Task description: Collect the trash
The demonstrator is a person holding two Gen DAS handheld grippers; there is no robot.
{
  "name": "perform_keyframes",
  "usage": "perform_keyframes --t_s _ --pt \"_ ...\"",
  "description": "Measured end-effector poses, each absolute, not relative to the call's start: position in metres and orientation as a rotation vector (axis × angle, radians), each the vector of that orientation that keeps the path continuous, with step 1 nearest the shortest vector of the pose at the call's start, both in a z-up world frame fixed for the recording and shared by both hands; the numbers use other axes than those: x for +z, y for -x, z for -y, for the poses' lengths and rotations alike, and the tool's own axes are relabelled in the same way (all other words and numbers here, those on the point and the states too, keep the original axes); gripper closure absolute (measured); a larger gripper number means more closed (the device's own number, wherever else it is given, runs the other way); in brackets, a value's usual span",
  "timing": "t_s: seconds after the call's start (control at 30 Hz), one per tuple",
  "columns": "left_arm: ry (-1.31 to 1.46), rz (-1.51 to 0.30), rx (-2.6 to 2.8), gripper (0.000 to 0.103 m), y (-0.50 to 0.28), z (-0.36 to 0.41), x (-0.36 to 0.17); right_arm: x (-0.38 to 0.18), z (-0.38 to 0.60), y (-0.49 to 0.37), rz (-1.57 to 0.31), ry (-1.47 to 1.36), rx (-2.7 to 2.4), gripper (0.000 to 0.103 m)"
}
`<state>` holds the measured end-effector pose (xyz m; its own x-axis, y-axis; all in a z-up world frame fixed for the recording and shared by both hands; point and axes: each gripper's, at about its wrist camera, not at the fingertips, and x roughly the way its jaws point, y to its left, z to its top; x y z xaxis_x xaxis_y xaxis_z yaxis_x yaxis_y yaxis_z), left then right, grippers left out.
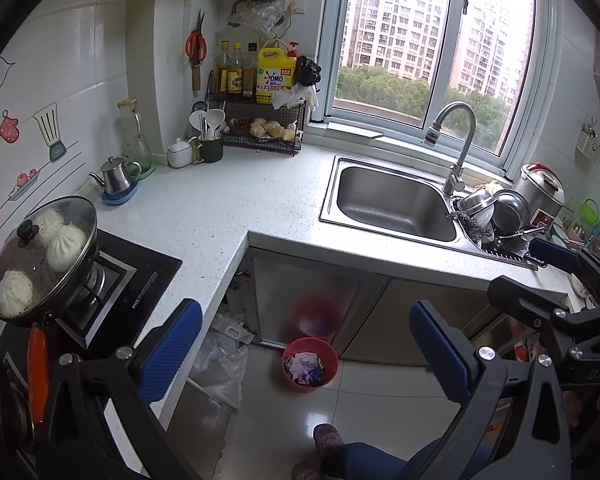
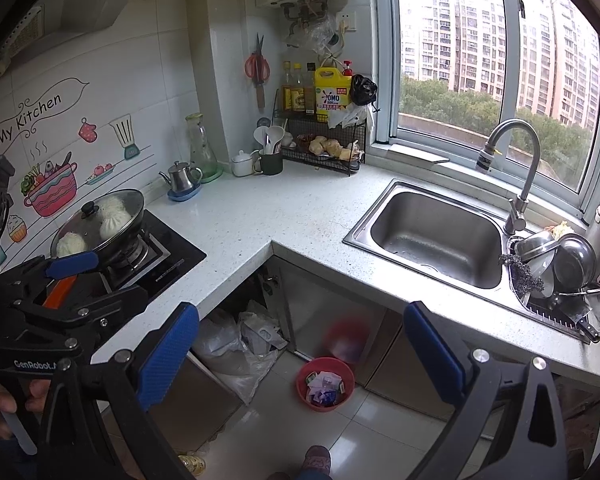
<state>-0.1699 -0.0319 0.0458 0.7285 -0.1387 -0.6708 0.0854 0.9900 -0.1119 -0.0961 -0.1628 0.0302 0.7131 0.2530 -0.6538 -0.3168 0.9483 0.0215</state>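
A small red trash bin (image 1: 310, 365) stands on the tiled floor below the corner of the white countertop (image 1: 236, 200); it holds crumpled paper and wrappers. It also shows in the right wrist view (image 2: 325, 383). My left gripper (image 1: 306, 354) is open and empty, held above the floor with the bin between its blue pads. My right gripper (image 2: 300, 354) is open and empty, high over the same spot. The right gripper also shows at the right edge of the left wrist view (image 1: 556, 256), and the left gripper at the left edge of the right wrist view (image 2: 72, 264).
A lidded pan with buns (image 1: 44, 256) sits on the stove at left. A steel sink (image 1: 396, 204) with a faucet is at right, with stacked bowls (image 1: 496, 212) beside it. Plastic bags (image 1: 224, 356) lie under the counter. A wire rack (image 1: 260, 120) holds bottles in the corner.
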Motion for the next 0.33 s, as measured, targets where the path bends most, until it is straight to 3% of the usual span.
perform_keyframes --t_s 0.33 --pt "0.080 -0.736 -0.111 0.000 0.1724 0.0333 0.0452 0.0289 0.1614 0.0982 -0.714 0.088 0.317 0.001"
